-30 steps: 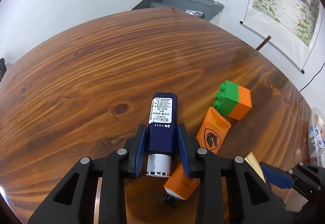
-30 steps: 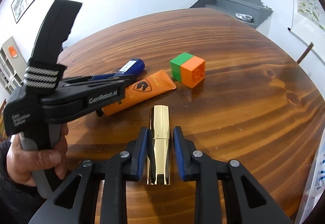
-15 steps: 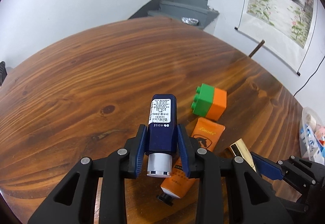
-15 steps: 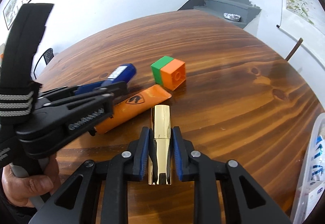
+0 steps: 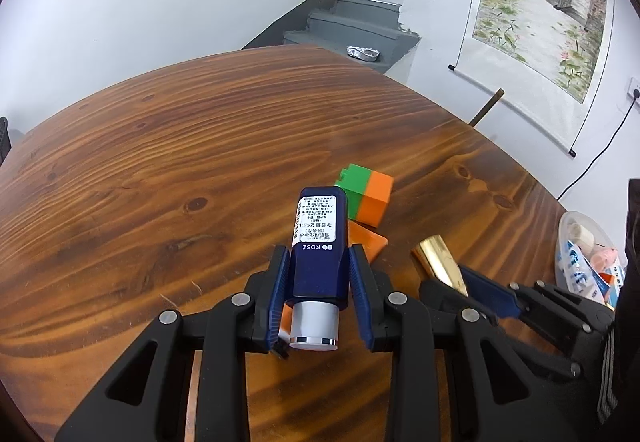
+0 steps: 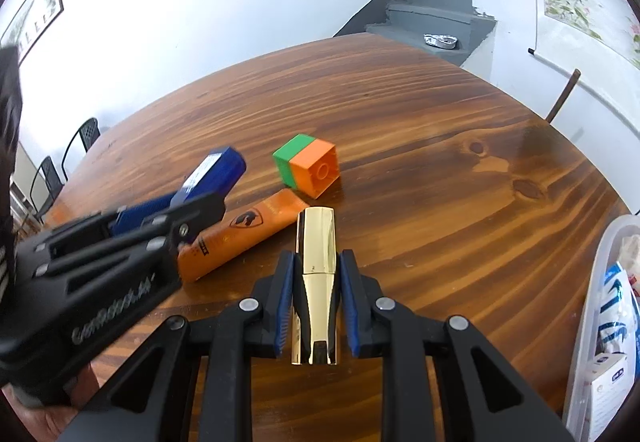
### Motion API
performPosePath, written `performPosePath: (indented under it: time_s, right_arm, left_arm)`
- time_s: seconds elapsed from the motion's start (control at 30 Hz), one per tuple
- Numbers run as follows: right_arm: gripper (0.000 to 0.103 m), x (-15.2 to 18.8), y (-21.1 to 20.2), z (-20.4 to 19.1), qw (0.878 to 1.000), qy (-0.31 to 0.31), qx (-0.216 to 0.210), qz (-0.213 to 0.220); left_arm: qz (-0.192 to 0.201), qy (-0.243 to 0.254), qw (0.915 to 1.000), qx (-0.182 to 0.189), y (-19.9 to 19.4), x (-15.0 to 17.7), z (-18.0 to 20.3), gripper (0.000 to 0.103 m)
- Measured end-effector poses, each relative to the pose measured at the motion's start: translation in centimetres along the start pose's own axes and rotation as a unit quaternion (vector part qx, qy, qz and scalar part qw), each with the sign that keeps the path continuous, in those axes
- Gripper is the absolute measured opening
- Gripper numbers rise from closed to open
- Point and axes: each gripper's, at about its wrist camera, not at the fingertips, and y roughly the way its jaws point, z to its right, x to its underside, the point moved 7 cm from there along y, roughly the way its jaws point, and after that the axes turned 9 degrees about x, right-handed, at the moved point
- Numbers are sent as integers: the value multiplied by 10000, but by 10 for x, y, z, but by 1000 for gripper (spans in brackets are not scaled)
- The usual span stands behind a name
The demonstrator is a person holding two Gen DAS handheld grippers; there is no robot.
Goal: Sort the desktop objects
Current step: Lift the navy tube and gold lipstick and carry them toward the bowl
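Two grippers work over the wooden table point(image 5: 200, 145). One clear bin point(image 6: 600, 282) at its right edge holds small packets. The left gripper point(image 5: 318, 292) clamps a blue bottle point(image 5: 318, 242); the right gripper point(image 6: 316, 300) clamps a gold tube point(image 6: 316, 262). An orange tube point(image 6: 248, 230) and a green-orange block point(image 6: 308, 169) lie on the table.

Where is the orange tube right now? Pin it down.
The orange tube lies flat on the table, left of centre in the right wrist view, just this side of the green-orange block, between the blue bottle and the gold case.
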Motion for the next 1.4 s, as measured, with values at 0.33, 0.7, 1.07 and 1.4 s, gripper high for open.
performPosePath:
  time_s: [0.33, 0.7, 1.07, 1.4]
  right_arm:
    - [26, 1, -12, 16, 9992, 354, -52, 155]
    - [26, 8, -45, 48, 9949, 833, -74, 570]
    - [25, 18, -77, 77, 9910, 1005, -4, 882]
    - [25, 27, -106, 113, 9853, 1195, 345, 1169]
  left_arm:
    - [10, -8, 10000, 84, -10, 9, 16, 33]
    - [-35, 181, 9994, 297, -15, 17, 42, 31]
    - [-114, 124, 9993, 333, -12, 24, 48, 31]
    - [-43, 271, 9974, 662, -21, 22, 85, 31]
